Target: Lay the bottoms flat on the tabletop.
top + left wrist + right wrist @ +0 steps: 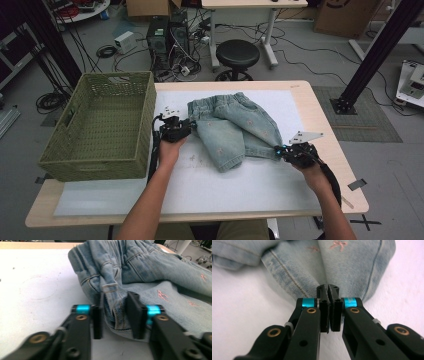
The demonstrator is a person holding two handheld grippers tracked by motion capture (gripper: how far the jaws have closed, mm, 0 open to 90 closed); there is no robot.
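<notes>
Your left gripper (pixel 192 126) sits at the left edge of the denim shorts (pixel 235 127), right at the waistband corner, with your left hand (pixel 169 150) behind it on the white mat (pixel 225 185). In the left gripper view its jaws stand apart with a fold of the waistband (pixel 113 307) between them; the cloth fills the gap loosely, and you can see space between the pads and the denim, so the jaws straddle the fabric rather than clamp it. A belt loop (pixel 110 287) sits just beyond the tips.

Your right gripper (pixel 279 151) is at the opposite end of the shorts, at the lower hem of the right-hand leg, near the right edge of the table (pixel 325 100). In the right gripper view its jaws are pressed together, and the hem edge of the leg (pixel 352 272) runs straight into the tips, so you are pinching the cloth there. A seam (pixel 287 272) slants down the denim to the left of the jaws.

The shorts lie crumpled on the mat between your two grippers, waistband toward the far side, one leg folded across toward you. They are just right of the green woven basket (pixel 100 125), which stands on the left part of the table, close beside your left gripper.
</notes>
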